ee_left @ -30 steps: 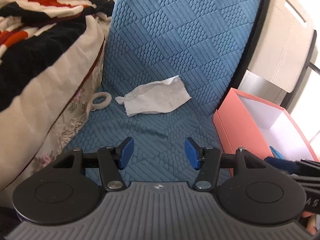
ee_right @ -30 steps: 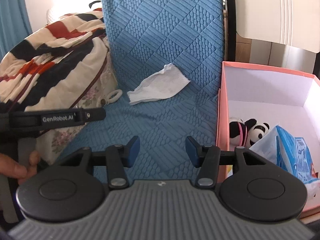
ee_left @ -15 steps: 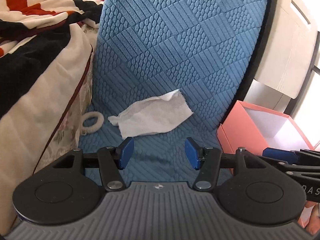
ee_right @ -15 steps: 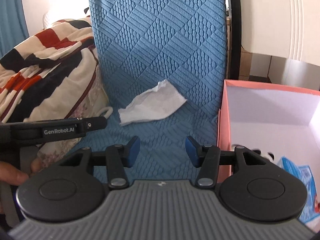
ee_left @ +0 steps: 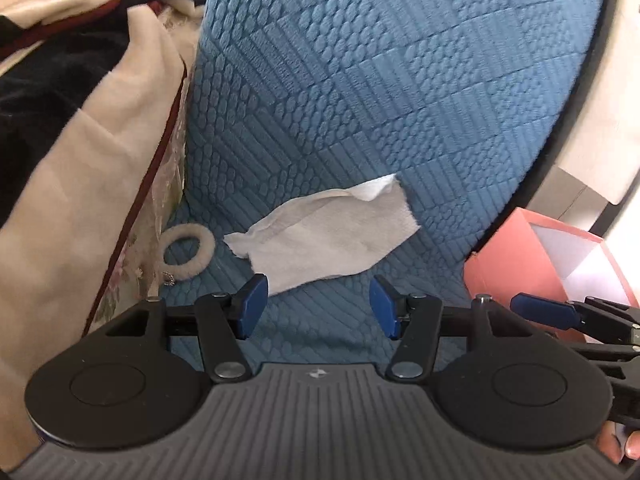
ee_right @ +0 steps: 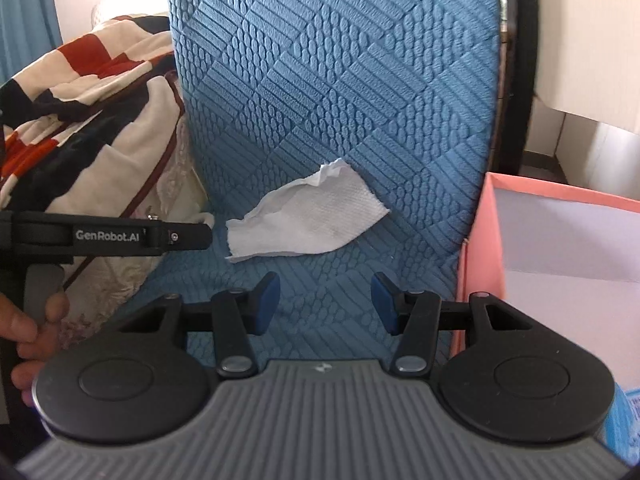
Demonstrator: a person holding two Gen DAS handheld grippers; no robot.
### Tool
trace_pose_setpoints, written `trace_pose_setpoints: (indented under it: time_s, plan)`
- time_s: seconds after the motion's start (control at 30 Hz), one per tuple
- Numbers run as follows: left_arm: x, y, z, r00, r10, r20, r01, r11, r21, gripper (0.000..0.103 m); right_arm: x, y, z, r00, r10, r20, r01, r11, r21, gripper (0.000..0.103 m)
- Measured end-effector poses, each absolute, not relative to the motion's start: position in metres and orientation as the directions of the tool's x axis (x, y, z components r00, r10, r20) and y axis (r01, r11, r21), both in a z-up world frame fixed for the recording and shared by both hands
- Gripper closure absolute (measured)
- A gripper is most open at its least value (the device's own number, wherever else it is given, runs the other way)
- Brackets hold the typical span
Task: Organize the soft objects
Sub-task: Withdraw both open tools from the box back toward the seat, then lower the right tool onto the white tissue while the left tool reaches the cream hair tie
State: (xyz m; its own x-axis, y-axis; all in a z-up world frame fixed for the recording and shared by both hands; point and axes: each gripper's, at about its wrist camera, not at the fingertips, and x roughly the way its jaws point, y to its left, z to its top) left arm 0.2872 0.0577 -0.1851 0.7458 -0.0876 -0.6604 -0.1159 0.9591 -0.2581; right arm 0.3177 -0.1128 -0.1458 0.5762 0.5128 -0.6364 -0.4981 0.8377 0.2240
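A: White cloth (ee_left: 324,236) on the blue quilted seat (ee_left: 400,92) now lies just ahead of the left gripper (ee_left: 318,307), far closer than a second ago; its near corner sits just beyond the left pad. Both tools have slid in toward it.

B: So the pick-up is near?

A: I'd judge so. The left gripper's jaws stand partly apart with nothing between them, and the right gripper (ee_right: 325,303) is the same, the cloth a little further ahead of it.

B: Anything else around?

A: A cream hair tie (ee_left: 185,251) ahead and left of the left gripper, beside the striped blanket (ee_left: 72,92). The pink box (ee_right: 560,240) is to the right of both tools. Nothing blocks the cloth; the two grippers are close together and could crowd each other.
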Motion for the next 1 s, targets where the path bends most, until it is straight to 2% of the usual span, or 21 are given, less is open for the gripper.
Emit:
trace_pose_setpoints:
  time_s: [0.5, 0.7, 0.77, 0.8, 0.83, 1.0]
  plan:
    - [0.343, 0.100, -0.209, 0.672, -0.064, -0.738, -0.167, 0.958, -0.235, 0.041, 0.376, -0.079, -0.179, 0.528, 0.511, -0.679, -0.504, 0.831, 0.233, 0.050]
    - [0.356, 0.113, -0.222, 0.645, 0.007, -0.764, -0.207, 0.964, -0.165, 0.042, 0.388, -0.056, -0.191, 0.516, 0.537, -0.667, -0.564, 0.799, 0.208, 0.050]
    - [0.361, 0.117, -0.226, 0.637, 0.018, -0.771, -0.213, 0.965, -0.153, 0.044, 0.393, -0.048, -0.195, 0.509, 0.548, -0.664, -0.582, 0.787, 0.203, 0.048]
    - [0.364, 0.117, -0.228, 0.633, 0.018, -0.774, -0.206, 0.968, -0.145, 0.046, 0.395, -0.045, -0.197, 0.506, 0.552, -0.663, -0.587, 0.784, 0.204, 0.044]
    - [0.366, 0.116, -0.230, 0.627, 0.026, -0.779, -0.203, 0.970, -0.131, 0.048, 0.397, -0.043, -0.198, 0.503, 0.557, -0.660, -0.586, 0.782, 0.214, 0.036]
    - [0.377, 0.115, -0.244, 0.587, 0.045, -0.808, -0.182, 0.980, -0.078, 0.063, 0.398, -0.026, -0.203, 0.487, 0.570, -0.662, -0.616, 0.761, 0.203, 0.034]
